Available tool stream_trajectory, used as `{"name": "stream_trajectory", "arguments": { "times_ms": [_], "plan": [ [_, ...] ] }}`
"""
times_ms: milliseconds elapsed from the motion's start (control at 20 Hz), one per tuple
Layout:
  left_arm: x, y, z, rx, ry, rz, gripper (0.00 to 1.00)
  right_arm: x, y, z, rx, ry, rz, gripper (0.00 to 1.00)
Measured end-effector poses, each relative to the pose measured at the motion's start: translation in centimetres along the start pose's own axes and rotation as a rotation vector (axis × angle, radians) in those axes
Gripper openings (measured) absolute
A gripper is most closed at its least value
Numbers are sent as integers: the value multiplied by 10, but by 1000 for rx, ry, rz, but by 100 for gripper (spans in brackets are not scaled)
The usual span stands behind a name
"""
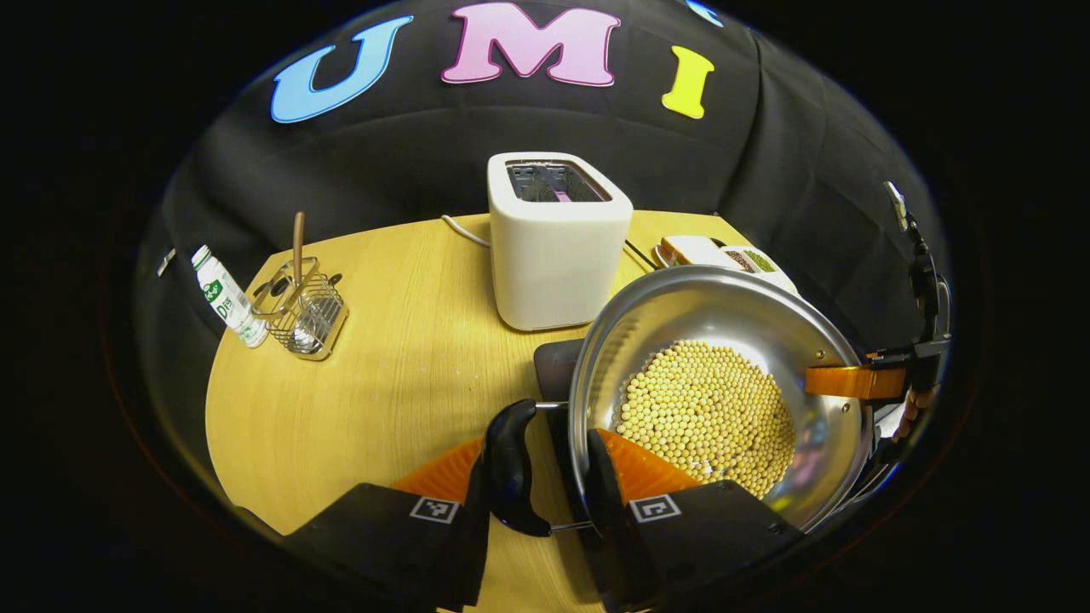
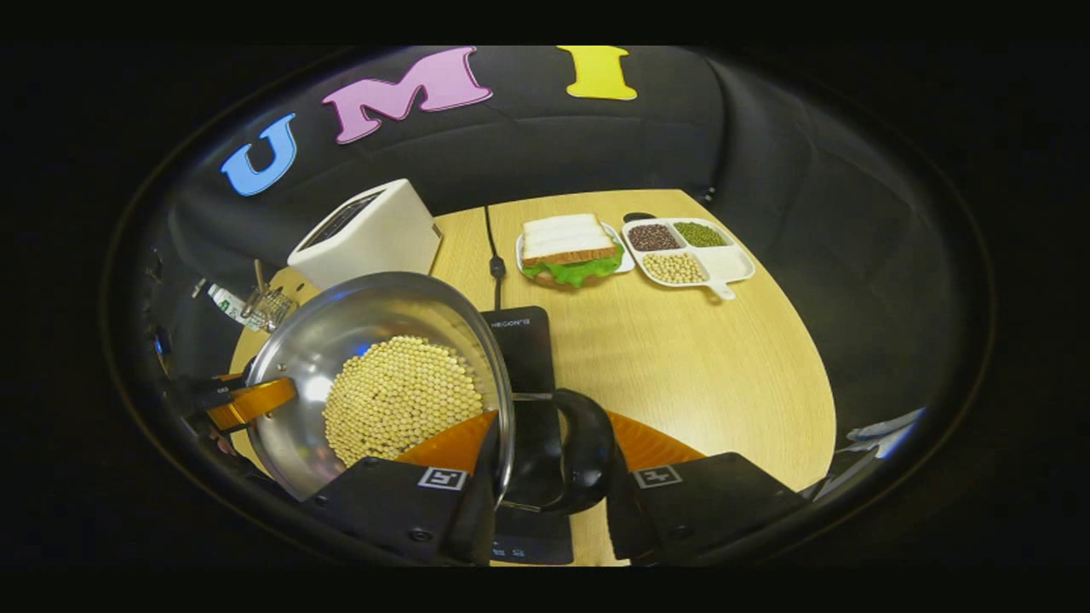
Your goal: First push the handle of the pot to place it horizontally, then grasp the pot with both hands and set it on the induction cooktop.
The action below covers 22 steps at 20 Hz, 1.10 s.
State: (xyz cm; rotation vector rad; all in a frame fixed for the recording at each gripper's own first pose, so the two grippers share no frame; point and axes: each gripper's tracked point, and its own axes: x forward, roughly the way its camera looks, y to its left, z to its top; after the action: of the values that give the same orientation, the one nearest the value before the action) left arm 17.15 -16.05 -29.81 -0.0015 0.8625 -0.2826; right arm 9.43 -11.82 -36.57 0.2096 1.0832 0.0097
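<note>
above the induction cooktop (image 2: 519, 358), both grippers (image 1: 545, 464) (image 2: 545, 460) clamped on pot (image 1: 715, 340) handles (image 1: 511, 464); uneven lowering risks spilling soybeans (image 1: 707, 413).

A black cloth wall (image 1: 545, 145) hung behind and around a round wooden table (image 1: 409, 358), falling in soft folds at the corner on one side (image 2: 766, 153). The tabletop was pale, with a fine straight grain, and light from above left a brighter patch on the bare wood (image 2: 681, 358). A white toaster (image 1: 558, 243) stood near the back edge, its cord (image 1: 464, 230) trailing toward the wall. A small wire rack (image 1: 302, 311) and a white bottle (image 1: 226, 296) sat close together at the far edge. A sandwich on a plate (image 2: 569, 247) lay just beside a divided dish (image 2: 690, 251) of what seemed to be beans.
</note>
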Motion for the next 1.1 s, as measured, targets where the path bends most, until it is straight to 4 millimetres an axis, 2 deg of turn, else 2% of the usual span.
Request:
{"name": "stream_trajectory", "arguments": {
  "times_ms": [300,350,400,850,1000,1050,1100],
  "plan": [
    [7,-1,0,-12,-20,3,58,6,-3,-3,24,-1,9,56],
    [7,-2,0,-7,-22,5,59,6,-3,-5,38,3,16,52],
    [7,-1,-1,2,-23,6,59,6,-3,-4,48,0,21,55],
    [6,-2,-2,-7,-22,4,62,4,-6,-5,49,1,10,60],
    [6,-6,-1,5,-22,-12,65,3,-6,-2,18,-18,-4,65],
    [4,-9,1,5,-39,-24,67,1,-5,-2,19,-20,-3,71],
    [2,-9,4,6,-59,-29,75,0,-6,-1,26,-27,-3,86]
  ]
}}
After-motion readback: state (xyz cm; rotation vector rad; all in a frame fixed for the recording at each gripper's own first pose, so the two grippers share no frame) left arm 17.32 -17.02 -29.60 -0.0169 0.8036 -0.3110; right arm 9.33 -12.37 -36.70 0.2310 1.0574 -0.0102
